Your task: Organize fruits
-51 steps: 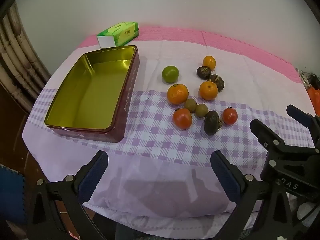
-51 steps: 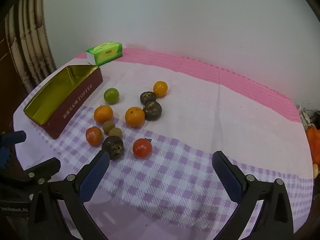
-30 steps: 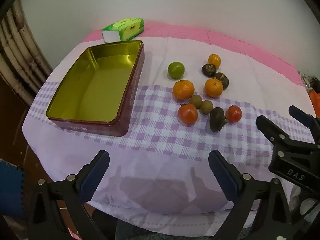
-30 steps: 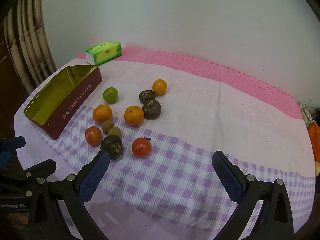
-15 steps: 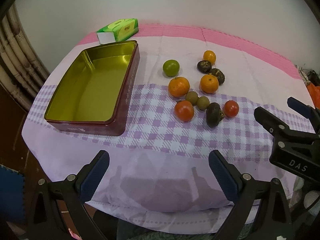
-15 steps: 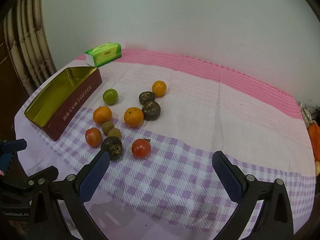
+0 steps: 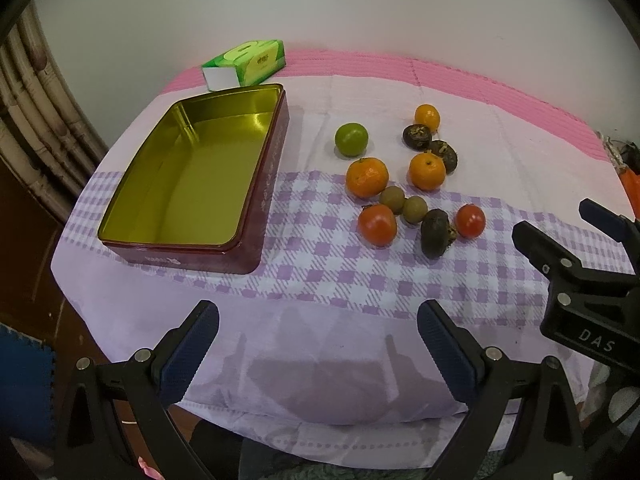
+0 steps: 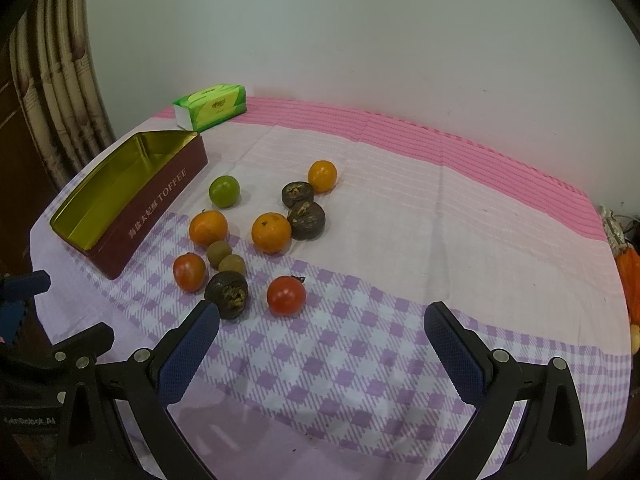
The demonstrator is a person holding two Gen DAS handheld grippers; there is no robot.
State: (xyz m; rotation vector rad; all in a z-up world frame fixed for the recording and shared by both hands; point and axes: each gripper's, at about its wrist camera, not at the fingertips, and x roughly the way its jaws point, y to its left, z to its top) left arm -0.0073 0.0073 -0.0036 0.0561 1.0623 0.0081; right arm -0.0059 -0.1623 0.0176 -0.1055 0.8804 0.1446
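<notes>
Your left gripper (image 7: 318, 344) and right gripper (image 8: 322, 344) both stand spread wide and empty over the bench's (image 8: 400, 208) near edge, the fruits (image 8: 271, 233) lying loose right of the empty tin (image 7: 192, 176).

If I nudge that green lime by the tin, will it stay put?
Probably not. The green lime looks round and smooth, resting free on the flat tablecloth, so a push likely rolls it. Its firm-looking skin may slip between narrow pads; grip it across the middle.

An open, empty gold-lined tin (image 7: 192, 176) sat left of scattered oranges (image 7: 367, 178), tomatoes (image 7: 377, 225), a lime (image 7: 351, 139) and dark fruits (image 7: 435, 227).
</notes>
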